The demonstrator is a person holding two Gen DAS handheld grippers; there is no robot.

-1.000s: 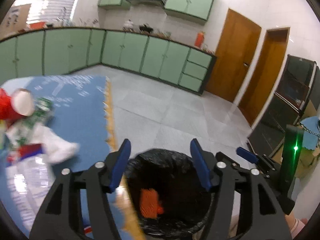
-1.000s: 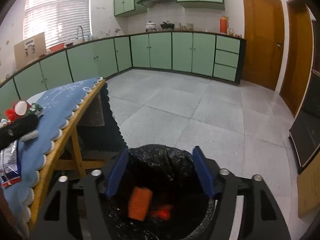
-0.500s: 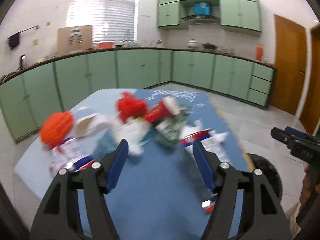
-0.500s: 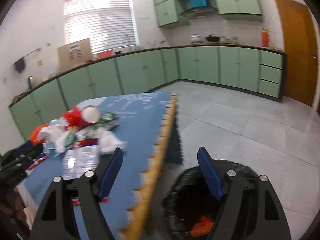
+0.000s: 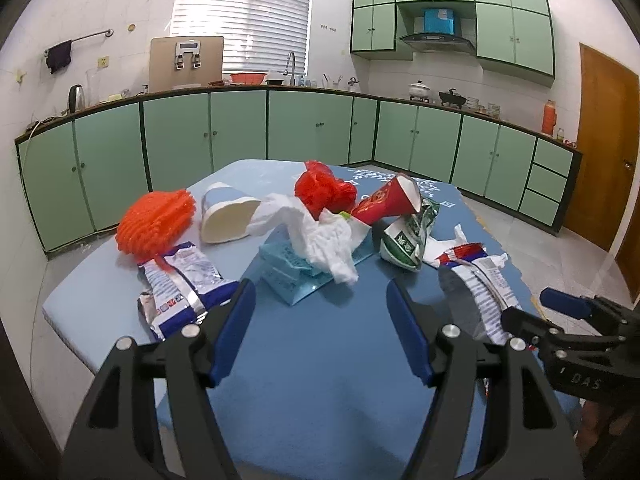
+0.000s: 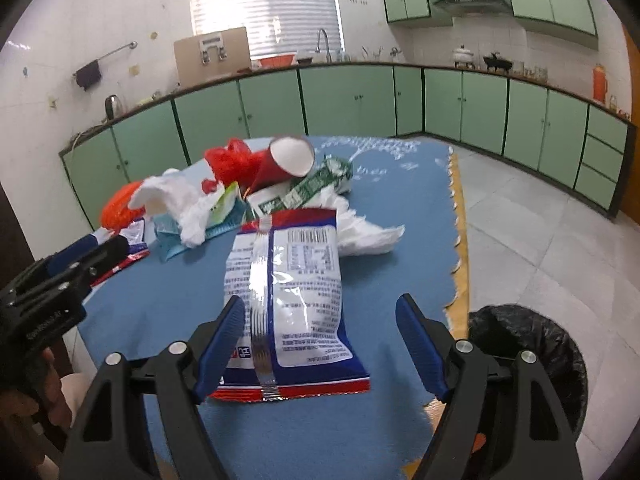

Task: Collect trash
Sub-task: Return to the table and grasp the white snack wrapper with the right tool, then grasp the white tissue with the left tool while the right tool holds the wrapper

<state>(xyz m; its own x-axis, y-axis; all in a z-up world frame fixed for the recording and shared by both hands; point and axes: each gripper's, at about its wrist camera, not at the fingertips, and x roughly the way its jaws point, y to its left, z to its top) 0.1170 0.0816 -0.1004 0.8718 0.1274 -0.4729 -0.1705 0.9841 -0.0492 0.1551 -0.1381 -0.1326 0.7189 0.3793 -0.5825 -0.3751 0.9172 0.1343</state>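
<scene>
A heap of trash lies on the blue table [image 5: 328, 380]: an orange mesh [image 5: 156, 216], a white cup [image 5: 228, 216], white tissue [image 5: 320, 236], a red cup [image 5: 388, 200], a green wrapper [image 5: 408, 236] and snack bags [image 5: 180, 284]. My left gripper [image 5: 320, 332] is open and empty above the table's near part. My right gripper [image 6: 320, 344] is open and empty, its jaws on either side of the near end of a large snack bag [image 6: 288, 292]. The black-lined bin [image 6: 532, 352] stands on the floor at the table's right.
Green cabinets [image 5: 240, 136] run along the far walls. The tiled floor [image 6: 540, 240] lies right of the table. The right gripper's body [image 5: 580, 340] shows at the left wrist view's right edge, and the left gripper's body [image 6: 52, 292] at the right wrist view's left edge.
Both grippers have swung from over the bin to face the table and its trash. Both have stayed open and empty.
</scene>
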